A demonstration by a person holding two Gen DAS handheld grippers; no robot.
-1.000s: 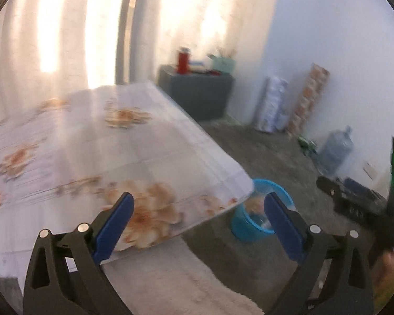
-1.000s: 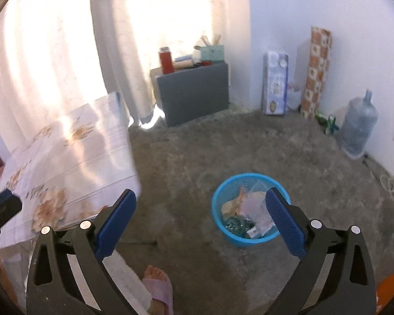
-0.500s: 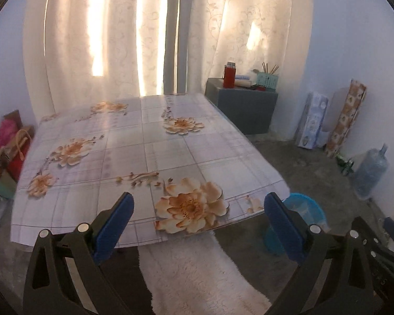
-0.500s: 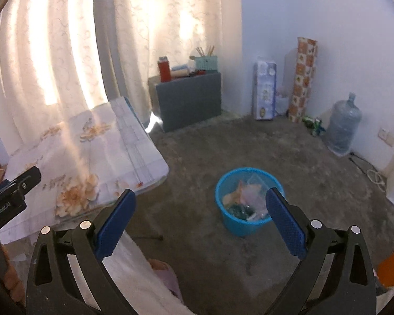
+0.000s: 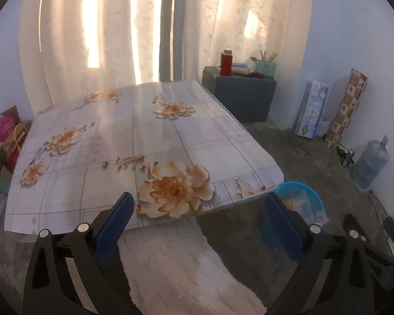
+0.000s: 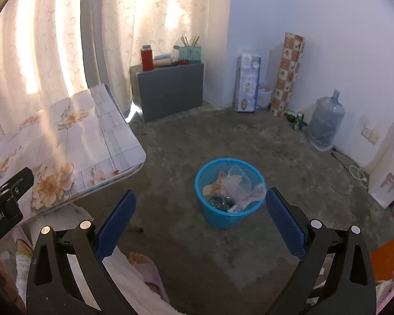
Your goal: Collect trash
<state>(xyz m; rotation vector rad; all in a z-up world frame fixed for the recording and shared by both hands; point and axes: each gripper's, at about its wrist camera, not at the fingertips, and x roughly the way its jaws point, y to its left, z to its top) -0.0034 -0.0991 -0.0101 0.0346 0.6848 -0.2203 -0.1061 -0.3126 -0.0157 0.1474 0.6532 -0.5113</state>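
A blue mesh trash basket [image 6: 229, 210] stands on the concrete floor with plastic wrappers [image 6: 236, 186] and other rubbish inside. My right gripper [image 6: 198, 223] hangs open above and in front of it, with nothing between its blue pads. In the left wrist view the same basket [image 5: 299, 199] peeks out past the table's right corner. My left gripper [image 5: 197, 225] is open and empty, held over the near edge of the floral-cloth table [image 5: 134, 141], whose top shows no loose trash.
A grey cabinet [image 6: 170, 92] with a red flask stands by the curtains. A tissue pack [image 6: 247, 84], a patterned roll [image 6: 289, 71] and a water jug [image 6: 325, 120] line the wall. A white rug [image 5: 183, 267] and a person's slippered foot [image 6: 144, 262] lie below.
The left gripper has swung from the table's right corner and basket to face the whole table top. The right view has pulled back and risen slightly; the basket stays put.
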